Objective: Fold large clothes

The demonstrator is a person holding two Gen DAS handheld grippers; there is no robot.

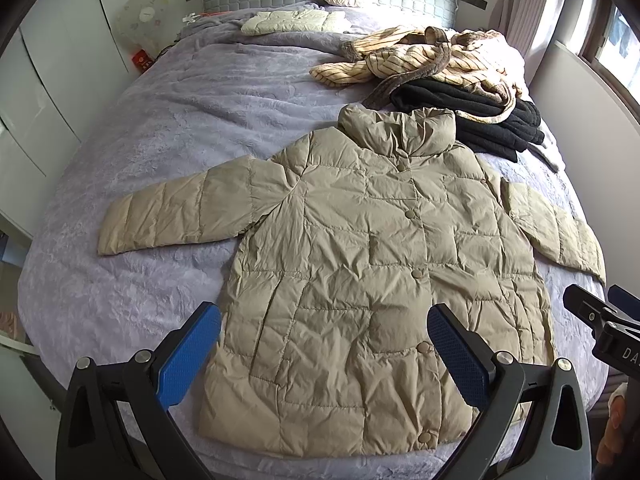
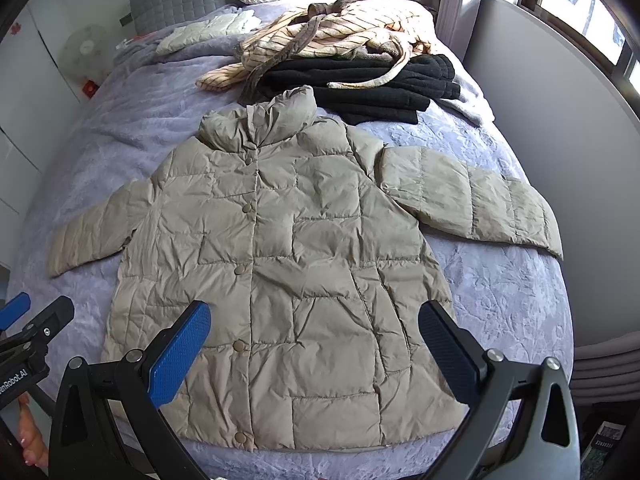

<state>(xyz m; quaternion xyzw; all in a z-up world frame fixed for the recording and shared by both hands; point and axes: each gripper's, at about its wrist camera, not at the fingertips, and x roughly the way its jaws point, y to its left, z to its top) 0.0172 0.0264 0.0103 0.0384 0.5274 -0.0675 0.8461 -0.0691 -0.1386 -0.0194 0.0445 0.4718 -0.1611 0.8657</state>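
With the left gripper (image 1: 324, 344) and right gripper (image 2: 314, 340) both wide and empty above the hem at bottom centre, the flat khaki jacket (image 1: 360, 264) is best folded sleeves first, each cuff pinched and drawn inward.

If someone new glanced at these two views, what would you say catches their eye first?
First, the khaki quilted jacket spread flat and buttoned on the lavender bedspread, both sleeves out to the sides. Behind its collar, toward the headboard, a striped cream robe lies heaped over folded black clothing. In the foreground, the left claw and right claw both stand open above the jacket's hem, holding nothing.
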